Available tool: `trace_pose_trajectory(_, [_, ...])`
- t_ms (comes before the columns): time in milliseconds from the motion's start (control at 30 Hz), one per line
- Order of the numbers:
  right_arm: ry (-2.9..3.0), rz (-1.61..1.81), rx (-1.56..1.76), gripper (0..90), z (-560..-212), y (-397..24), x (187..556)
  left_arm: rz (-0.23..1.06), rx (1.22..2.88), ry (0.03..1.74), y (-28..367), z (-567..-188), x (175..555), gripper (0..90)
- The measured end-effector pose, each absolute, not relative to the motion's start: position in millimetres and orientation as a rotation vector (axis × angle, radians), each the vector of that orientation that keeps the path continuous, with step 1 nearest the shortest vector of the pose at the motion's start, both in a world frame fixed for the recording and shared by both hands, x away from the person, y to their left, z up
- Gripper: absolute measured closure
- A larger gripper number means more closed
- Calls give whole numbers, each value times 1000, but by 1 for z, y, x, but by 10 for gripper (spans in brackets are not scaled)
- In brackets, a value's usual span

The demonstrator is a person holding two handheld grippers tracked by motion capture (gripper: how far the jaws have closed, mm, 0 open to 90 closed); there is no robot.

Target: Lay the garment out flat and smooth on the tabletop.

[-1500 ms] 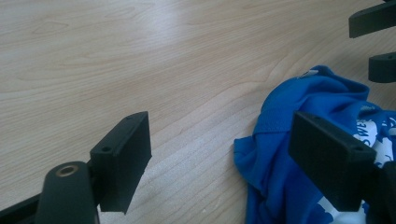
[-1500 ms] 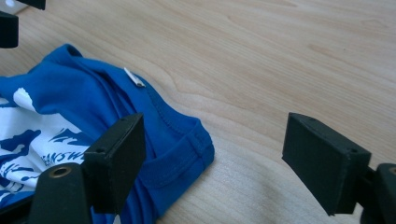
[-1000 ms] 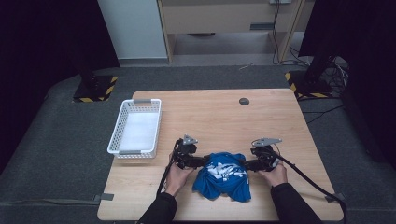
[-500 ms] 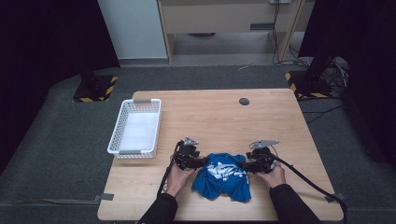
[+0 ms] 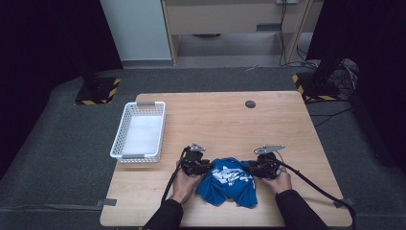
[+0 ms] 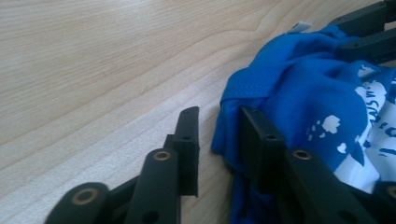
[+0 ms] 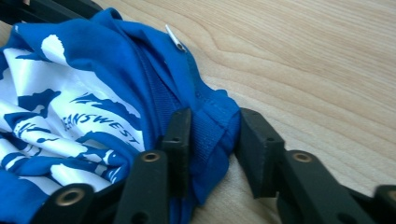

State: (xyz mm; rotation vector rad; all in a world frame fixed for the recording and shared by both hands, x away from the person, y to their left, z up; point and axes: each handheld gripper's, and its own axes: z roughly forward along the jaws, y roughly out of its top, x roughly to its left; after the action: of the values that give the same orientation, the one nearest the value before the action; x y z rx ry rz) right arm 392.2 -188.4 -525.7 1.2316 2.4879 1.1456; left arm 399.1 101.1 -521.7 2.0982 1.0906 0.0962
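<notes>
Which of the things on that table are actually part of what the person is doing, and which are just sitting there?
In use:
- blue shirt
- left gripper, jaws just closing around its hem
- right gripper, jaws closing on a fold

Lying about:
- white basket
- black disc

Both grippers (image 5: pixel 203 166) (image 5: pixel 252 168) closing (seemingly unclamped)

Shirt (image 5: pixel 229 184) on table (image 5: pixel 230 120), right of basket (image 5: pixel 139 131)
</notes>
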Motion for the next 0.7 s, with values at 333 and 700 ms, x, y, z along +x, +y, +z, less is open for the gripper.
trace_pose_trajectory(333, [2475, 1145, 1229, 754, -524, -187, 390, 127, 2101, 1079, 97, -523, 394, 804])
trace_pose_trajectory(700, [2449, 1152, 1210, 764, -511, -190, 385, 151, 2080, 1047, 98, -511, 387, 845])
